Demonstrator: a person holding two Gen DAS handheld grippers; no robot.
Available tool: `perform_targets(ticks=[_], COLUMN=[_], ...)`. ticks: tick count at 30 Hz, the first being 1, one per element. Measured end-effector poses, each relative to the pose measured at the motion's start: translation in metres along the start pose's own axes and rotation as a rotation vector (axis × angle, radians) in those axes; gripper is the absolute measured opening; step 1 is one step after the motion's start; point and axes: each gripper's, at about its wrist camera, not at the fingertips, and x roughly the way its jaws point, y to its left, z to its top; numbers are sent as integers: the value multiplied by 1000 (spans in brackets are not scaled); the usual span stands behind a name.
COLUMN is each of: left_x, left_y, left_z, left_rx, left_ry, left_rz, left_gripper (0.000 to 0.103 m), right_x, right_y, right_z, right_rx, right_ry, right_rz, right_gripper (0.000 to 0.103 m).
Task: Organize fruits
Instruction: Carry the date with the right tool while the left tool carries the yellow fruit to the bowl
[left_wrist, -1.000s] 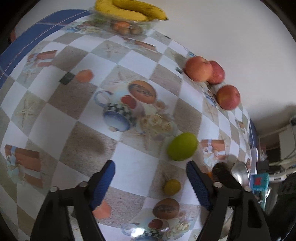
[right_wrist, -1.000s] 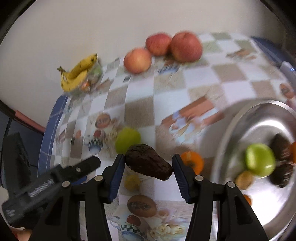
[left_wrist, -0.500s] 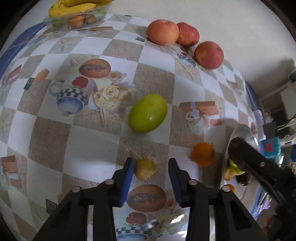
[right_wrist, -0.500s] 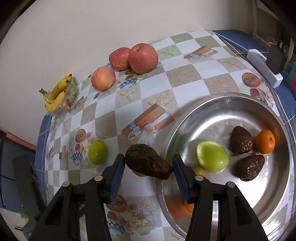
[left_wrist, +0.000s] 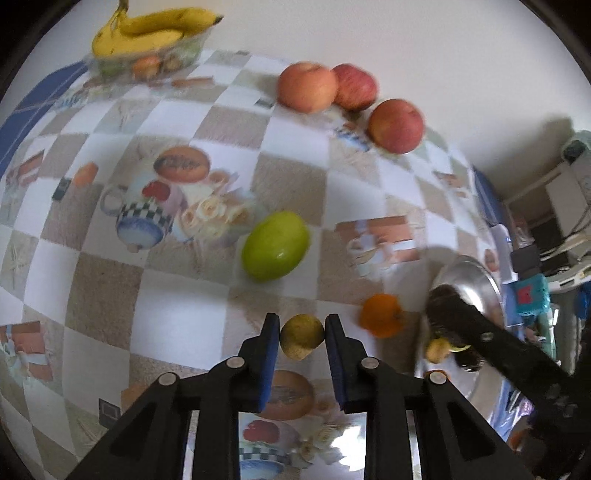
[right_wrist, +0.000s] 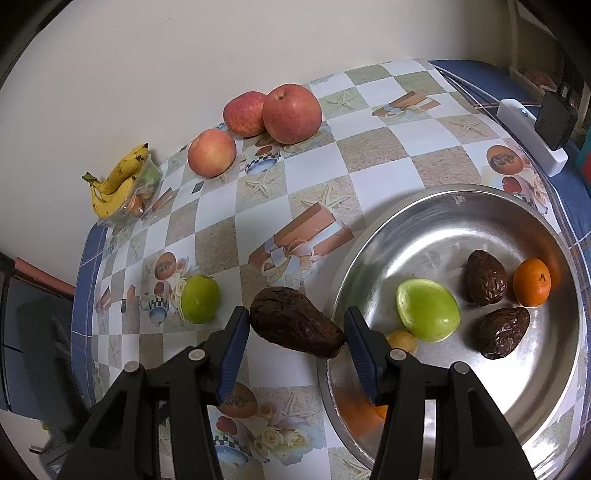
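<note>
Partly done: the metal basin (right_wrist: 458, 206) holds five fruits. Left tool (left_wrist: 301, 334) has just closed on the small yellow fruit (left_wrist: 301, 336); right tool (right_wrist: 295, 325) grips the dark wrinkled fruit (right_wrist: 295, 321). Left on the table (right_wrist: 369, 147): apples, green fruit, orange.

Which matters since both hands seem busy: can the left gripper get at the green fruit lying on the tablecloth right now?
Probably not yet. The left gripper is shut on a small yellow fruit, so it is occupied. The green fruit lies just ahead on the tablecloth with nothing between them.

Left gripper (left_wrist: 302, 334) angled down, jaws just closed, blue pads pressing small yellow fruit (left_wrist: 301, 336). Right gripper (right_wrist: 297, 325) angled down, jaws part-way apart, clamping dark wrinkled avocado (right_wrist: 295, 322).
</note>
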Motion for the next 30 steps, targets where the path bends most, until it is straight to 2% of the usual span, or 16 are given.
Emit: perform_targets(ticks=[5,10,14,18,23,30], left_x=[-12,-9,-6,-2,3,19], left_y=[-21,-55,-78,-102,-125,-132], left_z=[-2,-7,-19,-31,-39,-43], left_rx=[44,125,195,273,365,415], left_ry=[-15,-16,7,17,-27,-56], left_rz=[-60,-83,-116,-135,-135,-110], left_gripper=[27,27,27,27,27,27], right_x=[-6,-12,-22,-38,-51,-36], right_y=[-5,-20,-46,-83,-114,-111], right_z=[-1,2,7,11,14,17], right_rx=[1,25,81,178,245,209], right_ry=[-5,-15,-43,-88,-127,-113], right_rz=[-17,-42,-73,-142,-185,-170], right_gripper=[55,55,55,55,55,55])
